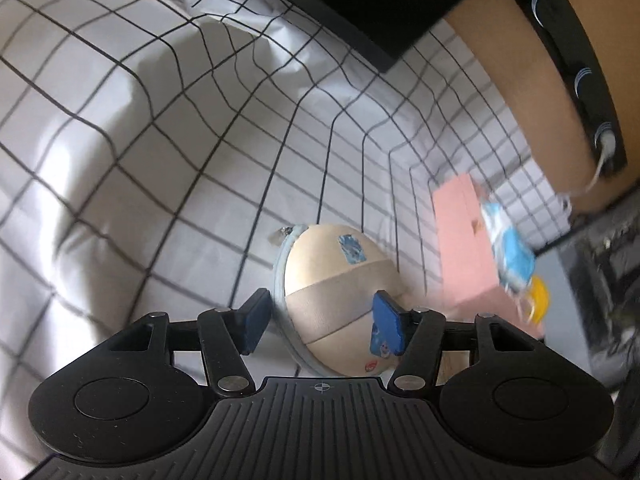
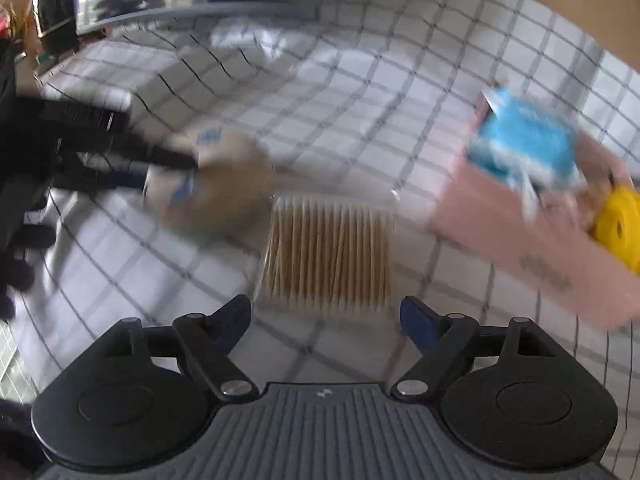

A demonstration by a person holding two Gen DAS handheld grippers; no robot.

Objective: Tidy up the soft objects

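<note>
The left gripper [image 1: 320, 316] has its jaws about half apart with one round beige pouch [image 1: 336, 300] between them. The right blue pad [image 1: 387, 328] lies against the pouch's side and the left blue pad [image 1: 256, 320] sits at its zip edge, so the pouch looks grasped, though the blur leaves the left contact uncertain. The pouch carries a few small blue stickers and rests low on the checked white sheet [image 1: 160, 160], at about 12 o'clock from the gripper body.

The right gripper [image 2: 326, 320] has its jaws spread wide and released, nothing between them; both dark blue fingertips [image 2: 420, 324] hang over the sheet. Just past them, at 12 o'clock, lies one clear pack of cotton swabs [image 2: 328, 248], apart from the pads.

One pink box [image 2: 528, 232] sits at 2 o'clock in the right wrist view and at 3 o'clock in the left wrist view. In it stand one blue packet [image 2: 524, 148] and one yellow round item [image 2: 620, 228], too blurred to name.

In the right wrist view the pouch appears at 10 o'clock, held by the other black gripper reaching in from 9 o'clock
</note>
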